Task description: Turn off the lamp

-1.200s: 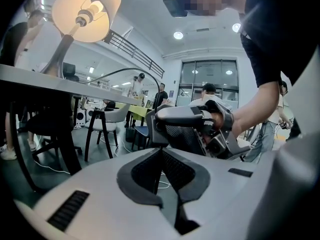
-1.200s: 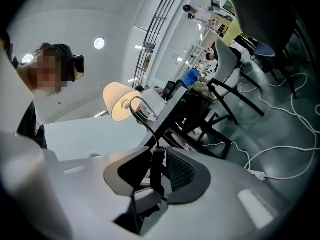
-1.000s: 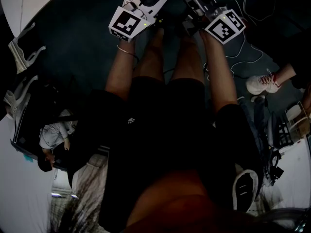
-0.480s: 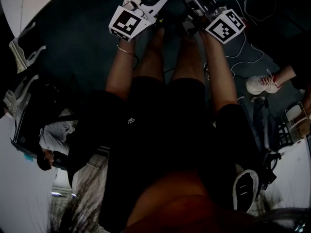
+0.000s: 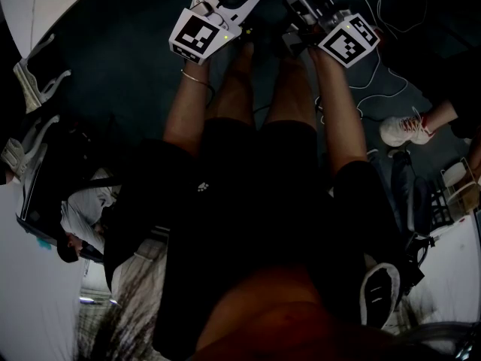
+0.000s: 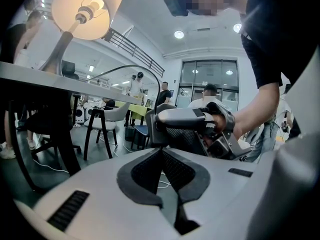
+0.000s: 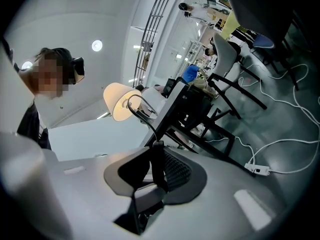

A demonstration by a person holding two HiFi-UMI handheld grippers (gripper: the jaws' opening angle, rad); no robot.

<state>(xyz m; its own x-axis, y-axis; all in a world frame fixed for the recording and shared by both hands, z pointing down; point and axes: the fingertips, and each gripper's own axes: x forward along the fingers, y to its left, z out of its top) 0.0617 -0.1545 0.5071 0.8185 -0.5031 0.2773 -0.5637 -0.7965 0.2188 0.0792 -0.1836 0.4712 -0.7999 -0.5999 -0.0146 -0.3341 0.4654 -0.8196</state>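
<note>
Your right gripper (image 7: pixel 156 149) is closed on a dark flat piece (image 7: pixel 157 166) that stands upright between its pads. The lamp's cord (image 7: pixel 141 109) runs down into the top of this piece, so it looks like the cord's switch. Both pads press on its sides. The gripper points about level, with your right hand (image 6: pixel 235 126) wrapped round its handle.

Your left gripper (image 6: pixel 161 150) has its fingers together, meeting at the tips, with nothing between them. It sits just left of the right gripper and points across at it, tilted a little down. In the head view the two grippers lie side by side at the far end of your forearms, over your knees, tips close together.

The lamp (image 6: pixel 85 9) is lit: its shade glows and the bulb shows bright inside. It stands on the table (image 6: pixel 50 79) at the far left, above both grippers, with its stem leaning. The cord arcs from the table edge over to the right gripper.

On the floor to the right lies a white power strip (image 7: pixel 257 170) with thin white cables trailing from it. Chairs stand beyond the table.
</note>
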